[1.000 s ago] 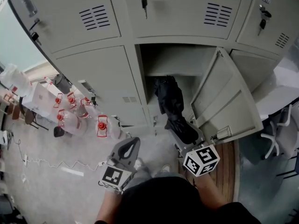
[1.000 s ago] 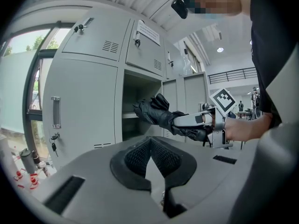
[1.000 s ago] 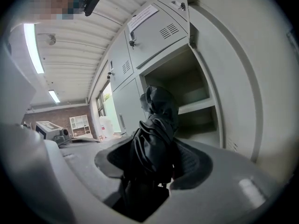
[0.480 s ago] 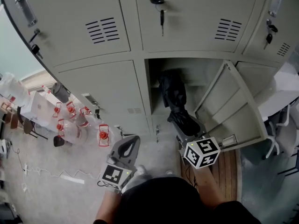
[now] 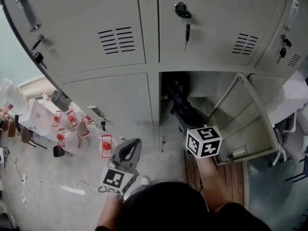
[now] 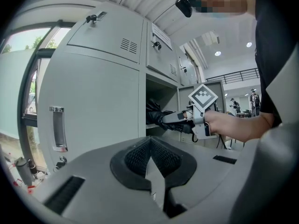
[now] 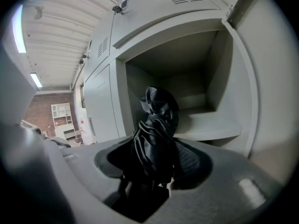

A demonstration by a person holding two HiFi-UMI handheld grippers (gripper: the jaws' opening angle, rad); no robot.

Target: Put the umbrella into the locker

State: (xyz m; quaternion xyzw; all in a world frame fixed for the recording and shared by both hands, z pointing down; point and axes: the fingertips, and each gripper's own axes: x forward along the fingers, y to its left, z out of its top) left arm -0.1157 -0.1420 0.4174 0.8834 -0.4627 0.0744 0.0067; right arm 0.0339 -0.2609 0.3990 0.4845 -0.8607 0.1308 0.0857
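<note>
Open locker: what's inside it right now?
The black umbrella, held in the right gripper, pokes its front end into the open locker. A shelf shows behind it. The space directly behind the umbrella is covered.

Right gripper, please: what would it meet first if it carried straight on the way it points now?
The right gripper holds the black umbrella, which leads into the open locker. Nothing blocks the opening; the umbrella's tip would probably meet the back wall above the shelf first, though depth is unclear.
</note>
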